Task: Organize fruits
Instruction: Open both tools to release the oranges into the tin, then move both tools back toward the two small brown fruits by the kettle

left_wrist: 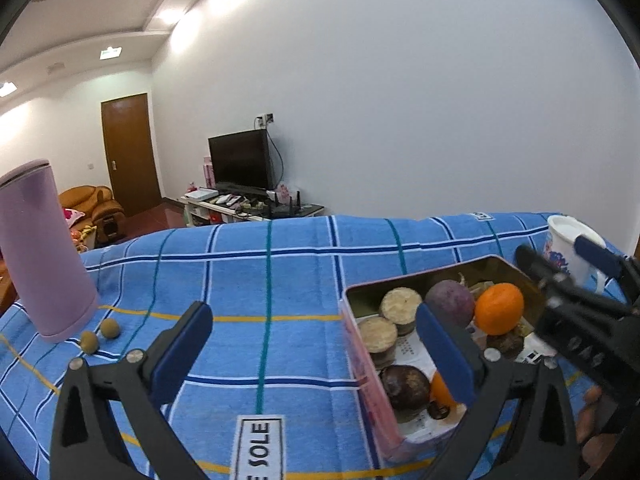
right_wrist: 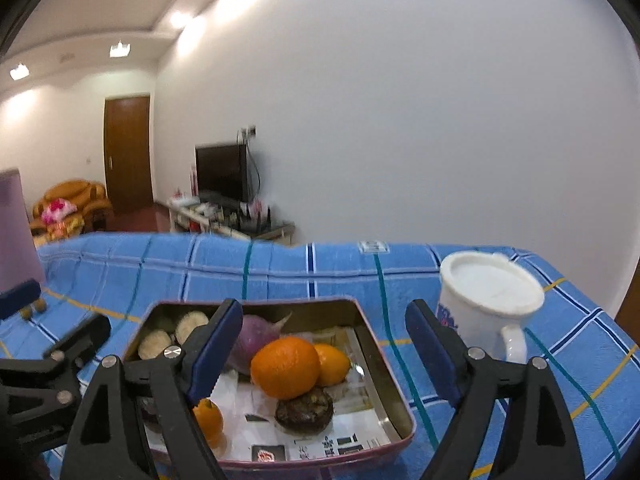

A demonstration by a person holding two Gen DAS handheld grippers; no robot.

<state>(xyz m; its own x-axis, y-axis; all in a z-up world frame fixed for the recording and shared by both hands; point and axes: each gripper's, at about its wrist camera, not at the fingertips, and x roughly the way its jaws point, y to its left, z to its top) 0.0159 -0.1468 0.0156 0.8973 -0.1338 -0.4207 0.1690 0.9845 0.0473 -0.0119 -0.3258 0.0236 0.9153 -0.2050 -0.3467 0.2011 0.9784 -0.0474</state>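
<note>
An open metal tin [left_wrist: 420, 277] [right_wrist: 382, 364] sits on the blue checked cloth. It holds a big orange [left_wrist: 499, 309] [right_wrist: 285, 366], a purple fruit [left_wrist: 450, 300] [right_wrist: 256, 338], a yellow-orange fruit [right_wrist: 333, 364], dark fruits [left_wrist: 404, 386] [right_wrist: 304, 410], a small orange [right_wrist: 209, 420] and beige round pieces [left_wrist: 400, 305]. Two small brown fruits [left_wrist: 99, 335] lie on the cloth by the purple cup. My left gripper [left_wrist: 314, 354] [right_wrist: 52, 316] is open wide and empty, left of the tin. My right gripper [right_wrist: 326, 356] [left_wrist: 564, 258] hovers open over the tin, touching no fruit.
A tall purple cup [left_wrist: 44, 248] stands at the cloth's left end. A white mug [right_wrist: 488, 304] [left_wrist: 572, 248] stands right of the tin. Beyond the table's far edge are a TV stand, a sofa and a brown door.
</note>
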